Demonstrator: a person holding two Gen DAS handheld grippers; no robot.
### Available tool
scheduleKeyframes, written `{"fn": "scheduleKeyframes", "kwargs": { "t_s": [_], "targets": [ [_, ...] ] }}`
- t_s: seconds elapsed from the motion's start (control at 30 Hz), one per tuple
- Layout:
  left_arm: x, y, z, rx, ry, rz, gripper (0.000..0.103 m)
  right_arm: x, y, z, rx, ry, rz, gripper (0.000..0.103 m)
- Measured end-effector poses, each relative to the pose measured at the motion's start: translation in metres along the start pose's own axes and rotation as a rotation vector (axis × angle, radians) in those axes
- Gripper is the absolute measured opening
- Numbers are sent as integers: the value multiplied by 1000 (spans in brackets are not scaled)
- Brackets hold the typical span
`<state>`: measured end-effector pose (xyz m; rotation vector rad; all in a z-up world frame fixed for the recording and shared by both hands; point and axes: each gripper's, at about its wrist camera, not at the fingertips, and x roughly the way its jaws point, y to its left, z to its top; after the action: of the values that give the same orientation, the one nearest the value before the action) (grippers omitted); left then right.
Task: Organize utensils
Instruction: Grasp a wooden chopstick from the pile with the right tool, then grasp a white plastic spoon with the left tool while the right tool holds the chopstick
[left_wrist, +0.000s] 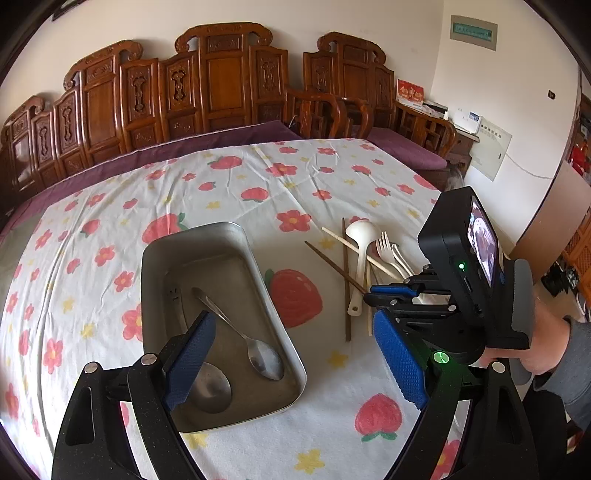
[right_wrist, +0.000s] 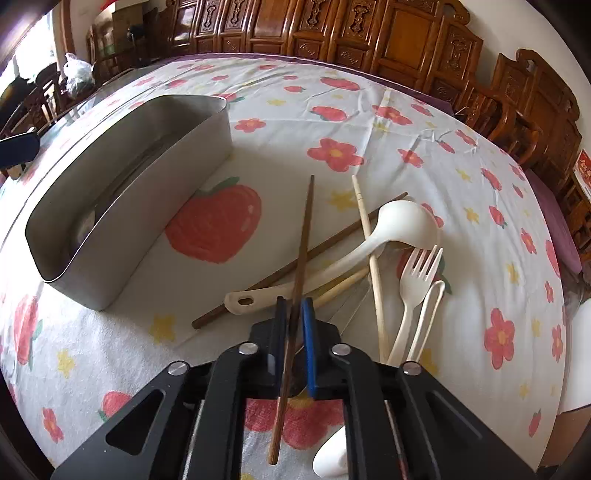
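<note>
A metal tray (left_wrist: 229, 230) (right_wrist: 122, 206) holds two metal spoons (left_wrist: 255, 347), one partly hidden behind my left finger. My left gripper (left_wrist: 295, 365) is open and empty, low over the tray's near end. To the right lies a pile: a white ladle (right_wrist: 402, 225) (left_wrist: 364, 236), a white fork (right_wrist: 413, 284), a white loop-handled utensil (right_wrist: 428, 314), a pale chopstick (right_wrist: 373, 266) and a second dark chopstick (right_wrist: 295, 262). My right gripper (right_wrist: 294, 314) (left_wrist: 380, 295) is shut on a dark brown chopstick (right_wrist: 303, 240) over the pile.
The table carries a white cloth with strawberry and flower prints (left_wrist: 295, 299). Carved wooden chairs (left_wrist: 221, 81) line its far side. A white rounded object (right_wrist: 328, 458) lies under my right gripper. A plastic bag (right_wrist: 75, 74) sits on a far chair.
</note>
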<state>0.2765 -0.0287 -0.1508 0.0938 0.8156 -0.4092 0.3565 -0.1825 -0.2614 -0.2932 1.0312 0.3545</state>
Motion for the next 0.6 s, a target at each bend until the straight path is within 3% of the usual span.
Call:
{"fn": "scheduleKeyframes", "kwargs": {
  "t_s": [0.27, 0.6],
  "targets": [
    [3, -5, -1, 17, 6, 0, 84, -4, -7, -5, 42, 17, 23, 6],
    [10, -19, -7, 38, 18, -1, 84, -72, -40, -38, 188, -115, 21, 6]
  ]
}}
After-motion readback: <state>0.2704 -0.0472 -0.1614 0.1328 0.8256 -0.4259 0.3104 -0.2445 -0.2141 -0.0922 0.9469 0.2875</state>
